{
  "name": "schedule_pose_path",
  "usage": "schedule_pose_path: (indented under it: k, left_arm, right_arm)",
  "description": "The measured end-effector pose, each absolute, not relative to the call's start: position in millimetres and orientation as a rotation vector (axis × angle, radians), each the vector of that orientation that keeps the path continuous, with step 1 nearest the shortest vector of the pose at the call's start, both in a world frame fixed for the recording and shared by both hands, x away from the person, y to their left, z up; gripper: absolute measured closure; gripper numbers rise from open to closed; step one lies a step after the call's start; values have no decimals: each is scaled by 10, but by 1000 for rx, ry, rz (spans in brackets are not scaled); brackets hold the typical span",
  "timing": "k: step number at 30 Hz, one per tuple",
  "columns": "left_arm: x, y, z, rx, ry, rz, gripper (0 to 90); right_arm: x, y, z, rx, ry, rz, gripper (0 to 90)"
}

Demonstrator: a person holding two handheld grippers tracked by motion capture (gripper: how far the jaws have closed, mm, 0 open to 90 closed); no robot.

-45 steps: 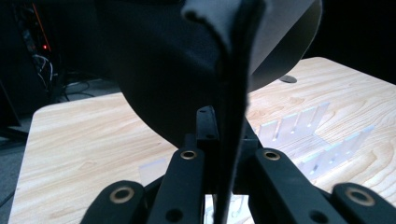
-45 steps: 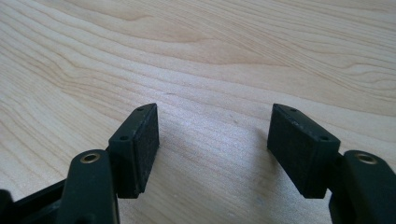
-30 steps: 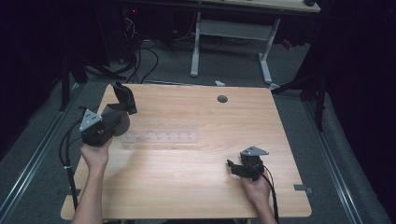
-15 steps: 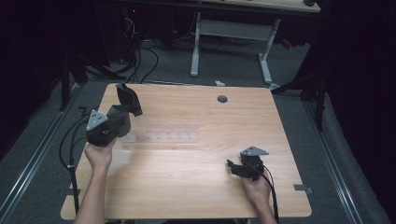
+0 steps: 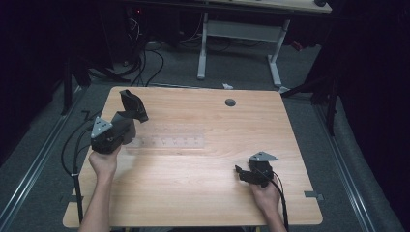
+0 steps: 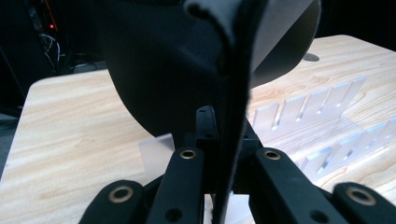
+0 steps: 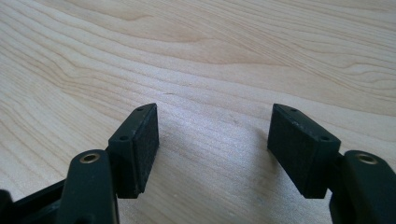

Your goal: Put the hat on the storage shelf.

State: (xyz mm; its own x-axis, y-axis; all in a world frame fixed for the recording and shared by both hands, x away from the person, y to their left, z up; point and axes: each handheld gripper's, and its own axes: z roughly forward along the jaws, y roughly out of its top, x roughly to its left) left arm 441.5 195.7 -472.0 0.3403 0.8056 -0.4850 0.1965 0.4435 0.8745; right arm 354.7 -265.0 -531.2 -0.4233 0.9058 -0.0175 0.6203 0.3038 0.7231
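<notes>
A black curved dish [image 5: 133, 105] with a thin rim hangs over the table's left part. My left gripper [image 5: 125, 120] is shut on that rim, which runs up between the jaws in the left gripper view, where the dish [image 6: 159, 70] looms just ahead of the left gripper [image 6: 224, 140]. Just right of it, a clear slotted rack [image 5: 167, 142] lies flat on the wood, and the rack [image 6: 322, 116] also sits beyond the dish. My right gripper [image 5: 240, 172] rests low at the front right, open, with bare wood between the pads of the right gripper [image 7: 212, 144].
The wooden table [image 5: 203, 193] has a round cable hole [image 5: 230, 102] near its back edge. Cables [image 5: 72, 150] trail off the left edge. A white desk frame [image 5: 237, 43] stands on the floor behind the table.
The left gripper with the black dish has shifted a little to the right, toward the rack. The right gripper has stayed where it was.
</notes>
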Motion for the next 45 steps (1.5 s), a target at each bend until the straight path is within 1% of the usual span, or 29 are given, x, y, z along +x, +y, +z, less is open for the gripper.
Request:
schedule_pose_path:
  k: [3,11,18,19,21,24,26,28,30,31,38,45]
  left_arm:
    - [4407,1945,-4758,1080,1184,531,855]
    - [4374,1955,-4827,1075,1202,522,845]
    - [4363,1994,-4818,1086,1258,501,803]
    - [4361,1997,-4814,1087,1263,497,791]
    - [4358,2003,-4803,1080,1275,492,727]
    - [4356,2019,-4793,1077,1304,488,592]
    - [4349,2035,-4785,1077,1314,485,528]
    - [4336,2058,-4767,1073,1324,482,476]
    - [4328,2068,-4755,1068,1328,484,460]
    - [4305,2087,-4728,1064,1331,486,426]
    - [4187,2154,-4652,1052,1326,495,388]
    - [4016,2262,-4626,1016,1361,474,363]
  right_arm:
    - [3546,-2650,-5312,1359,2153,906,341]
    - [3547,-2651,-5313,1355,2152,906,341]
    - [3545,-2651,-5312,1358,2152,906,340]
    - [3545,-2651,-5313,1357,2152,906,340]
    - [3546,-2651,-5312,1357,2152,906,340]
    - [3546,-2651,-5313,1357,2152,906,340]
    - [3545,-2650,-5312,1358,2152,906,341]
    - [3545,-2650,-5312,1358,2152,906,340]
    - [3545,-2651,-5313,1357,2152,906,340]
    - [3546,-2651,-5313,1356,2152,905,340]
    - [3545,-2650,-5312,1358,2152,906,340]
    - [3545,-2650,-5312,1358,2153,906,340]
